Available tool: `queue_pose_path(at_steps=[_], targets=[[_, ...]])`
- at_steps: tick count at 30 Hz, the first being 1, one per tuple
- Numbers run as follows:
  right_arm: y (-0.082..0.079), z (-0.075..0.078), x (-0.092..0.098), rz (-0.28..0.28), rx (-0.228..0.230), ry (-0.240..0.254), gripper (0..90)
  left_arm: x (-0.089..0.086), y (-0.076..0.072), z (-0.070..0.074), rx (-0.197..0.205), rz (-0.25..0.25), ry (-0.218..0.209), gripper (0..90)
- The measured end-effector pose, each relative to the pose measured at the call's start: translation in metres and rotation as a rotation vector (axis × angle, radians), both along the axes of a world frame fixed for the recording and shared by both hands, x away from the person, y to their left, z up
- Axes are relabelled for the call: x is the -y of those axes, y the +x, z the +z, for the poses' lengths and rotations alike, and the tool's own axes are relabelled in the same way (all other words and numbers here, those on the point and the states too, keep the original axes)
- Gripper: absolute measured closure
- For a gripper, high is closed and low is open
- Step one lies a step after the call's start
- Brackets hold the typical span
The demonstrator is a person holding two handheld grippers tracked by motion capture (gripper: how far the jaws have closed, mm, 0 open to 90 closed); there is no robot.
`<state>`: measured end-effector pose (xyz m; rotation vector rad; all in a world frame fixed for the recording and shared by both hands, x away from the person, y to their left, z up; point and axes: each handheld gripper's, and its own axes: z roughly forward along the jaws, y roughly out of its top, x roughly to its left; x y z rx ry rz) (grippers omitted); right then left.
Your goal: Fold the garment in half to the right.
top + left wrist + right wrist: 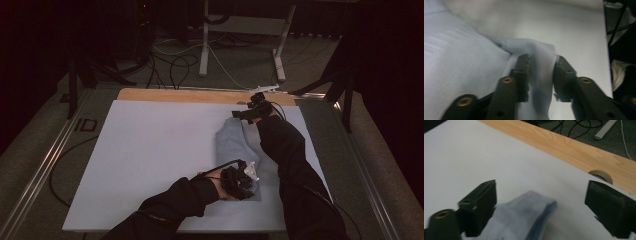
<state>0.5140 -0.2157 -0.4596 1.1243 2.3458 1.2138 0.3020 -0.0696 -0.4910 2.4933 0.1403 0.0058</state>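
Cloth (235,145), pale blue and folded, lay on the white board (150,150). The left gripper (540,72) stood partly open with a fold between its jaws, unpinched. The right gripper (540,195) gaped wide over the far end, holding nothing. Wooden table edge (574,147) lay beyond.

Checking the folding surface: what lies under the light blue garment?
The light blue garment lies on the white board, which rests on a wooden tabletop. Anything beneath its folds is covered.
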Motion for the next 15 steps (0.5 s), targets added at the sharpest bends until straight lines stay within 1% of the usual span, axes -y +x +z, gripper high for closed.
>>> queue_pose_path(at_steps=[2,4,5,6,8,10,11,12,13,14,15], targets=[[-0.004,-0.001,0.002,0.004,-0.001,-0.004,9.6,0.000,-0.002,0.002,0.009,-0.009,-0.007,59.3],[-0.008,-0.001,0.003,0.008,-0.003,0.006,9.6,-0.001,-0.004,0.004,0.025,-0.009,-0.008,54.8],[-0.009,-0.001,0.005,0.010,-0.006,0.015,9.5,-0.001,-0.004,0.004,0.025,-0.009,-0.008,53.3],[-0.010,-0.001,0.006,0.011,-0.009,0.025,9.6,-0.003,-0.005,0.007,0.030,-0.003,-0.023,51.3],[-0.013,-0.002,0.008,0.020,-0.020,0.033,9.6,-0.007,-0.006,0.011,0.040,0.004,-0.039,44.9],[-0.015,-0.004,0.008,0.026,-0.016,0.026,9.6,-0.013,-0.006,0.015,0.035,0.004,-0.071,38.3],[-0.017,-0.005,0.008,0.033,-0.015,0.022,9.6,-0.013,-0.006,0.015,0.035,0.004,-0.071,35.5],[-0.018,-0.006,0.007,0.038,-0.019,0.017,9.6,-0.019,-0.005,0.016,0.016,0.013,-0.104,32.5],[-0.019,-0.007,0.007,0.040,-0.017,0.013,9.6,-0.022,-0.004,0.016,0.011,-0.003,-0.113,29.3],[-0.021,-0.008,0.006,0.043,-0.013,0.010,9.6,-0.024,-0.004,0.016,0.014,-0.015,-0.119,22.9],[-0.022,-0.008,0.007,0.048,-0.011,0.012,9.6,-0.024,-0.004,0.016,0.014,-0.015,-0.119,19.0]])
